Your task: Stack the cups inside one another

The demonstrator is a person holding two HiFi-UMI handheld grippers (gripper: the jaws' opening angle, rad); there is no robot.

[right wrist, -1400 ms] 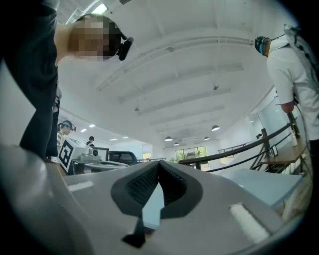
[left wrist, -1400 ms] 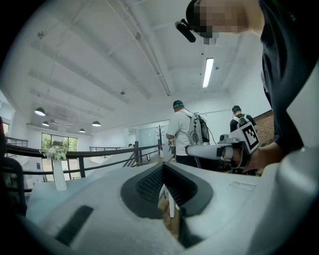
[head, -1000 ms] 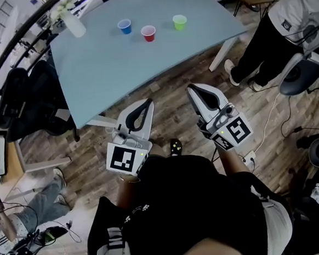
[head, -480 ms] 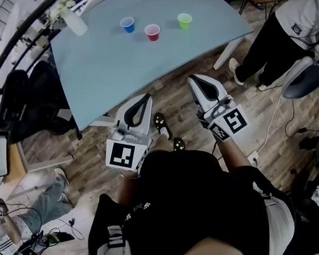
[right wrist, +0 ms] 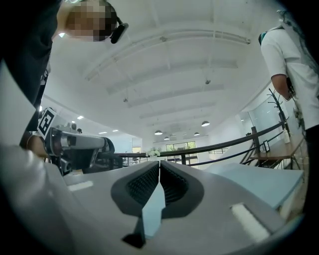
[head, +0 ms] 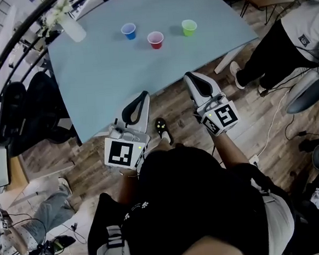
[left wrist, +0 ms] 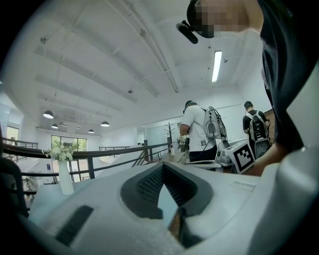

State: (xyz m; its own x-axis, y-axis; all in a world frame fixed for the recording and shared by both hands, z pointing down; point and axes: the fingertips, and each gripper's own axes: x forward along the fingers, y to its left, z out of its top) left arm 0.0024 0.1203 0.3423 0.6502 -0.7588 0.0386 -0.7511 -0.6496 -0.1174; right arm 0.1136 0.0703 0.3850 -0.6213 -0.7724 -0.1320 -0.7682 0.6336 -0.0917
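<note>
Nothing is stacked yet: on the counter (head: 111, 67) the red cup (head: 155, 40) stands upright, with the blue cup (head: 129, 31) near its left and the green cup (head: 189, 27) near its right, none touching. The left gripper (head: 141, 96) and the right gripper (head: 190, 78) are well short of the red cup, off the counter's near edge, each with jaws pressed together on nothing. Every pick and nesting is judged to remain.

No readable lettering anywhere (just coded square markers (head: 122, 153) on both gripper cubes (head: 221, 117))
</note>
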